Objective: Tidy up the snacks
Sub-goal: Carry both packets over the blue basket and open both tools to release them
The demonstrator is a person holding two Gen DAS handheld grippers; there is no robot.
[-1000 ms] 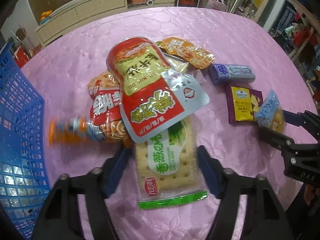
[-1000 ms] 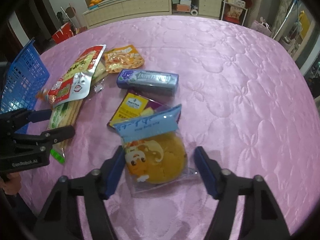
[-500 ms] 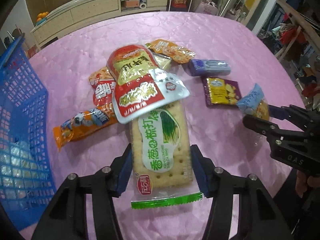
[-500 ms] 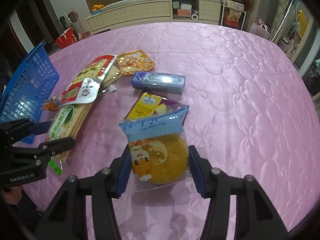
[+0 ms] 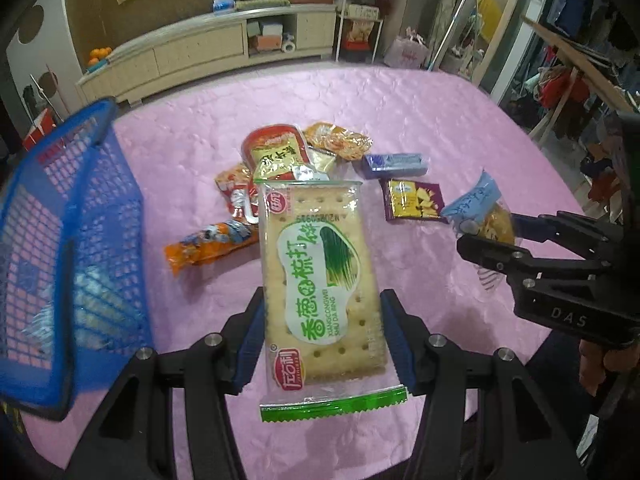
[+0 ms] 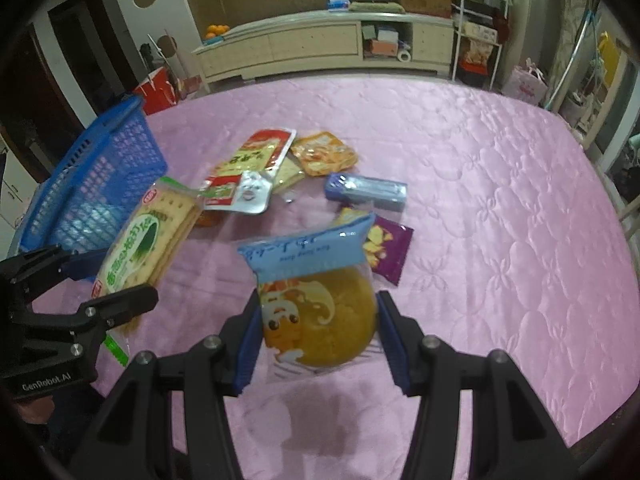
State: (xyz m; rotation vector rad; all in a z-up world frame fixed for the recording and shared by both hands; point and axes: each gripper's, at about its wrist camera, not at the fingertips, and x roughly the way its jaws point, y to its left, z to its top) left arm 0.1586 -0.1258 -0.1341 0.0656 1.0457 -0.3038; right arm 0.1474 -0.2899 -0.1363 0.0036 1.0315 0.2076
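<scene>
Above a pink quilted tablecloth [image 6: 460,168], the left gripper [image 5: 322,336] pinches a green-labelled cracker pack [image 5: 320,276] by its sides, lifted clear beside a blue basket [image 5: 68,240]. The right gripper [image 6: 318,338] clamps a clear-wrapped round cake [image 6: 320,320], also raised. Loose snacks remain on the cloth, among them a purple chip packet [image 6: 390,252] and a blue gum box [image 6: 366,192].
</scene>
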